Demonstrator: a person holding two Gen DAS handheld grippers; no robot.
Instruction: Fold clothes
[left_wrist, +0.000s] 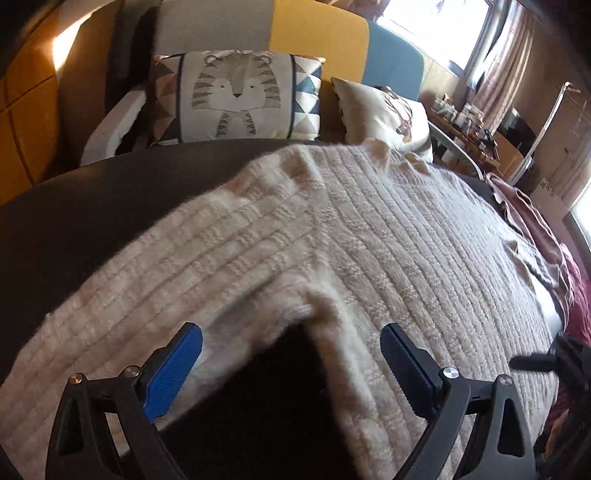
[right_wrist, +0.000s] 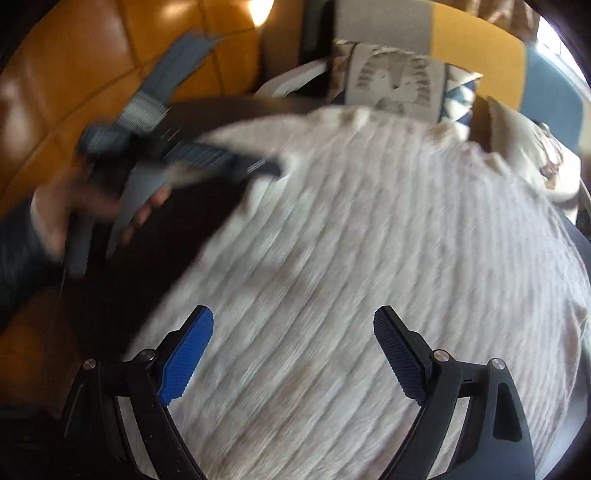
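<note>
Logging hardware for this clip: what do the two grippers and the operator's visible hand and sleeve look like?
Both the left gripper and the right gripper have black angular frames with silver pivot screws and blue textured finger pads. In the right wrist view the left unit appears blurred, grey-blue with a pale striped band. The person's bare left hand emerges from a dark sleeve. No cables show.

left gripper (left_wrist: 291, 363): jaws held wide apart, nothing clasped | cream knit sweater (left_wrist: 332, 236): spread flat on dark table (left_wrist: 92, 206), underarm notch between the jaws | tiger cushion (left_wrist: 234, 98): seen beyond sweater | maroon garment (left_wrist: 532, 218): at sweater's right edge
</note>
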